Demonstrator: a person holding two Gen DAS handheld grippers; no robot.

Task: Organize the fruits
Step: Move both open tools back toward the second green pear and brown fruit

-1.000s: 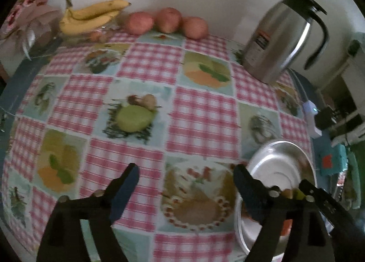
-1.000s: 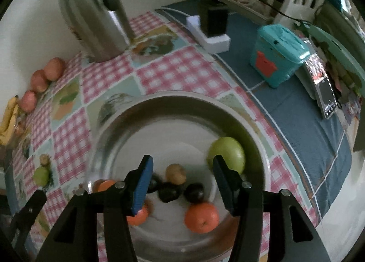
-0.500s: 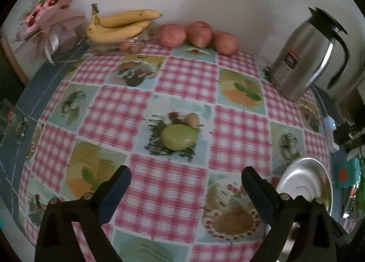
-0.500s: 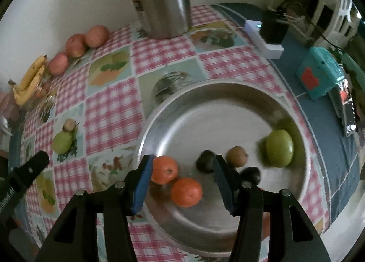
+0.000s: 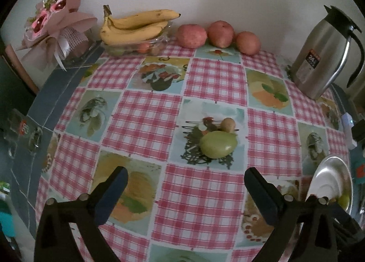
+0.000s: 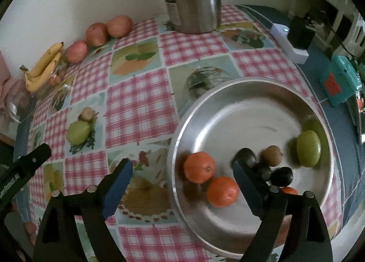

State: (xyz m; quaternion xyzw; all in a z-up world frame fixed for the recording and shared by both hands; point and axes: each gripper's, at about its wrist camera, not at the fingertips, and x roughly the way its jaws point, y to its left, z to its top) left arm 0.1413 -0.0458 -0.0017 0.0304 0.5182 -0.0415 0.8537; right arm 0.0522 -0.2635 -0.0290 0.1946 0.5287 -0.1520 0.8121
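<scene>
Left gripper [image 5: 184, 190] gapes wide and empty, lined up on the green fruit [image 5: 218, 144] at twelve o'clock. Right gripper [image 6: 182, 178] is opening, gripping nothing, over the metal plate [image 6: 228, 93] holding the gathered oranges [image 6: 199, 167].

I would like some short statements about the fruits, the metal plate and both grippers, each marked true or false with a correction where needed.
1. Two oranges lie together in the metal plate. True.
2. The left gripper holds a green fruit. False: it is open and empty; the fruit lies on the tablecloth.
3. The bananas are in the plate. False: they are by the wall.
4. The right gripper holds nothing. True; its jaws are opening.
</scene>
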